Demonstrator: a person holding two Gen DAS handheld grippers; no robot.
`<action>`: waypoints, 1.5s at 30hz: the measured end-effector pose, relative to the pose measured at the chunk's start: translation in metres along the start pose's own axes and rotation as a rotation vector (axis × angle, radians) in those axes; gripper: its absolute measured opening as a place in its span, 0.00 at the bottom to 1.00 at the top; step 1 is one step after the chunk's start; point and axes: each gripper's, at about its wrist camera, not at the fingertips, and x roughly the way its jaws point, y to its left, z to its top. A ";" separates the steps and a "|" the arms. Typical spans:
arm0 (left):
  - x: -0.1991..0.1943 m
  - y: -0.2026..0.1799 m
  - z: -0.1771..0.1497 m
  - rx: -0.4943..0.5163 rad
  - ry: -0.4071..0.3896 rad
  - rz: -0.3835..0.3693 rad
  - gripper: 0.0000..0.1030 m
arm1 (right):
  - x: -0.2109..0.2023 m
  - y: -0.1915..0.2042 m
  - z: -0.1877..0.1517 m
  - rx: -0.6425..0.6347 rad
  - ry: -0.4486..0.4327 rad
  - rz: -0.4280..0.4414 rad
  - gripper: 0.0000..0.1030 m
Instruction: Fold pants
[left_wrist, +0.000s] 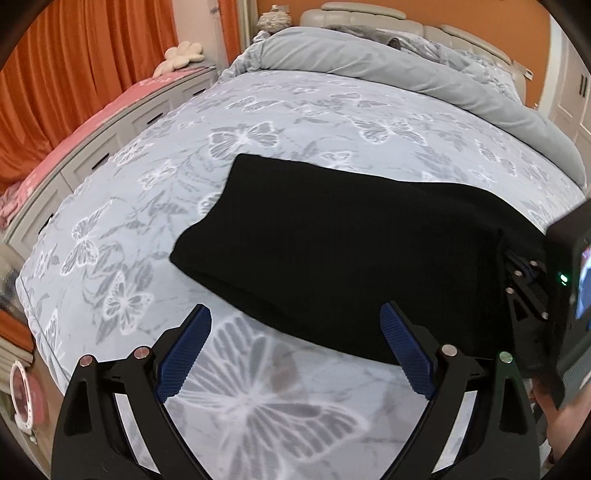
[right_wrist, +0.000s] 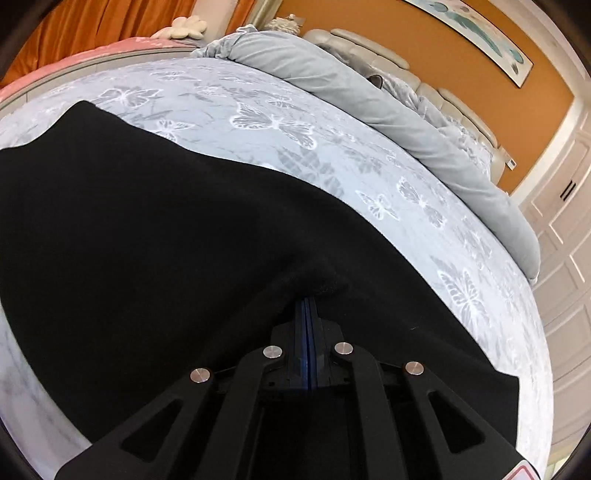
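Right, status: black pants (left_wrist: 332, 240) lie on the butterfly bedspread (left_wrist: 258, 110), near its front edge, well short of the rolled grey duvet (left_wrist: 369, 62) at the headboard end. They look already folded into a broad slab, rounded fold edge on the side away from the right gripper.

Right gripper (right_wrist: 309, 295): blue pads pressed together, pinching a bunched ridge of the pants' near edge. Cloth puckers around the tips, so I'd judge it a thin bite.

Left gripper (left_wrist: 295, 332): jaws spread wide, nothing between them, hovering above bare bedspread just beside the pants' near edge. Its right finger (left_wrist: 402, 350) overlaps the fabric in view; can't tell if it touches.

Likely step: get a second grip for the next fold. Suggestions:
- close left on the same edge, apart from the right's pinch, catching all layers
- lift both evenly, edge taut
- carry over toward the rounded fold edge, align, then release
- risk: one-sided pull skews the stack
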 end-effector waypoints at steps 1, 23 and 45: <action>0.001 0.004 0.001 -0.009 0.004 -0.005 0.88 | -0.002 -0.004 0.001 0.011 0.003 0.011 0.07; 0.043 0.116 -0.001 -0.444 0.098 -0.005 0.90 | -0.061 -0.125 -0.027 0.262 -0.007 0.137 0.69; 0.074 0.102 -0.002 -0.606 0.071 0.030 0.95 | -0.019 -0.227 -0.186 0.719 0.199 0.443 0.48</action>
